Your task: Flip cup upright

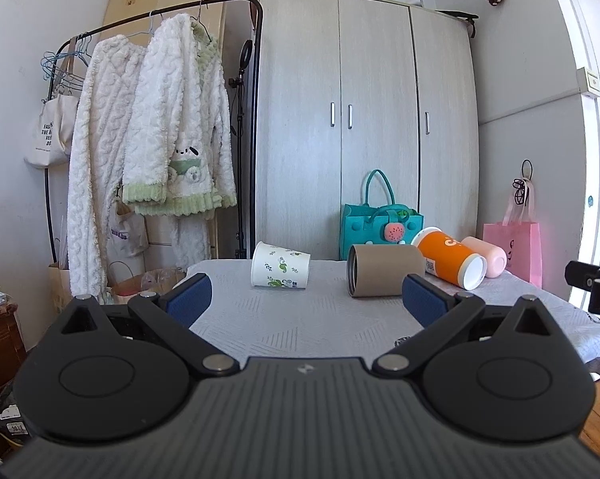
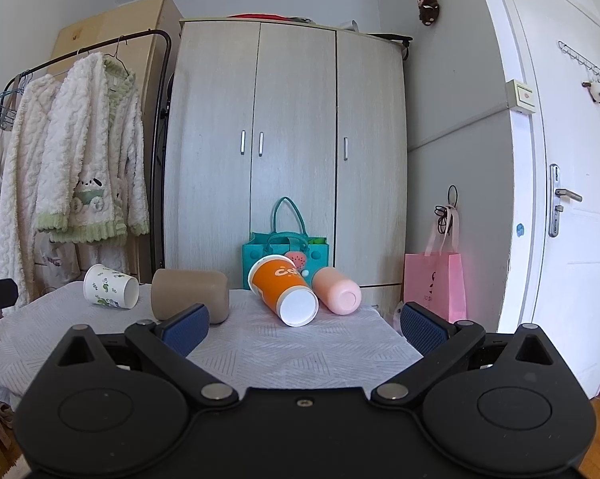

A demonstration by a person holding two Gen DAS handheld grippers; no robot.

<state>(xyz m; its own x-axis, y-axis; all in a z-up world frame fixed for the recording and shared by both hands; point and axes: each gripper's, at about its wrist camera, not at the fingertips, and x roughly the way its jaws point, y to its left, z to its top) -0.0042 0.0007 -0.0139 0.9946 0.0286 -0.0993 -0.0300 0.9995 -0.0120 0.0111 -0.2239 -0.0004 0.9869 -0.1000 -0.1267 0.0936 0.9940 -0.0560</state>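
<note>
Across the cloth-covered tabletop (image 2: pixel 260 355) four cups lie on their sides, the leaf-print cup (image 1: pixel 280 270), brown cup (image 1: pixel 383 270), orange cup (image 2: pixel 282 293) and pink cup (image 2: pixel 337 295), none upright yet, while the left tool (image 1: pixel 306 299) and right tool (image 2: pixel 304 325) hang back, spread wide and empty.

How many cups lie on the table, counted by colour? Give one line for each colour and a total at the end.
White with green leaf print: 1
Brown: 1
Orange: 1
Pink: 1
Total: 4 cups, all lying on their sides on the table.
</note>
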